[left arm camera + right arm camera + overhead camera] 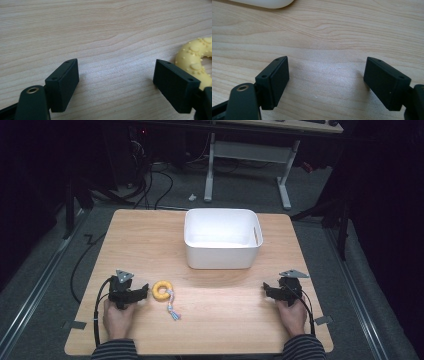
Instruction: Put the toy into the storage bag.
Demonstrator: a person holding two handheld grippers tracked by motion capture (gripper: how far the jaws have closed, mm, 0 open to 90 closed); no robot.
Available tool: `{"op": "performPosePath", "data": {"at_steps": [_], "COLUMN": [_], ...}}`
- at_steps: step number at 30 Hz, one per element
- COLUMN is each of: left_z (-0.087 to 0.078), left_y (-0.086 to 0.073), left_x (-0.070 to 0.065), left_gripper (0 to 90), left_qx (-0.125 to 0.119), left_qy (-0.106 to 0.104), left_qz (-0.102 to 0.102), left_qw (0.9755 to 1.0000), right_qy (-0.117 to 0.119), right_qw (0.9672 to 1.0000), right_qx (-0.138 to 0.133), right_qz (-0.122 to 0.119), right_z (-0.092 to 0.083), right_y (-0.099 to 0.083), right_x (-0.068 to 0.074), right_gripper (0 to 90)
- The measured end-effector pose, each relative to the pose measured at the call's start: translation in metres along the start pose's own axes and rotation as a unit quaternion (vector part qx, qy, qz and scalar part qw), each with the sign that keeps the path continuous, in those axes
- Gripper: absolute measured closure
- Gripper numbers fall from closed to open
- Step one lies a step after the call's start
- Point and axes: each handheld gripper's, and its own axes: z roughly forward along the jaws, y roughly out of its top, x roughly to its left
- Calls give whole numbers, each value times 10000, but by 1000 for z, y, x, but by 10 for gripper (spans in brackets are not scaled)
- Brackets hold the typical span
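A yellow knobbly ring toy (161,290) with a short rope tail (172,308) lies on the wooden table (215,320), left of centre near the front. My left gripper (143,291) rests on the table just left of the ring, open and empty; the ring (196,58) sits beside its right jaw, outside the gap. A white rectangular bin (222,238) stands at the table's middle back. My right gripper (266,290) rests near the front right, open with bare wood between its jaws (325,80).
The bin's rounded corner (265,3) shows at the top of the right gripper view. Grey floor, cables (155,185) and a white desk frame (247,160) lie beyond the table's far edge. A person's hands (119,320) hold both grippers.
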Motion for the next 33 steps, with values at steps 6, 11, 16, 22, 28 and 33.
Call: {"op": "performPosePath", "data": {"at_steps": [6,11,16,22,28,33], "left_z": [0,-2,-4,-7,-11,-19], "left_y": [0,-2,-3,-2,-1,0], "left_x": [0,1,3,7,8,10], "left_gripper": [206,191,221,260,273,304], "left_qx": [2,19,28,13,18,-82], "left_qy": [-15,-93,-93,-300,-486,-627], "left_qz": [16,90,78,-141,-265,-397], "left_qw": [10000,9999,9999,9995,9985,9972], "right_qy": [1,-3,-4,1,3,4], "right_qw": [10000,10000,10000,10000,10000,10000], "right_qx": [-7,-13,-11,-16,-14,-14], "right_qz": [6,-6,4,-10,-6,-10], "right_z": [-1,-1,-1,-1,-1,-1], "right_y": [-1,-1,-1,-1,-1,-1], "right_x": [1,1,1,1,1,1], "right_gripper": [216,222,222,225,225,226]}}
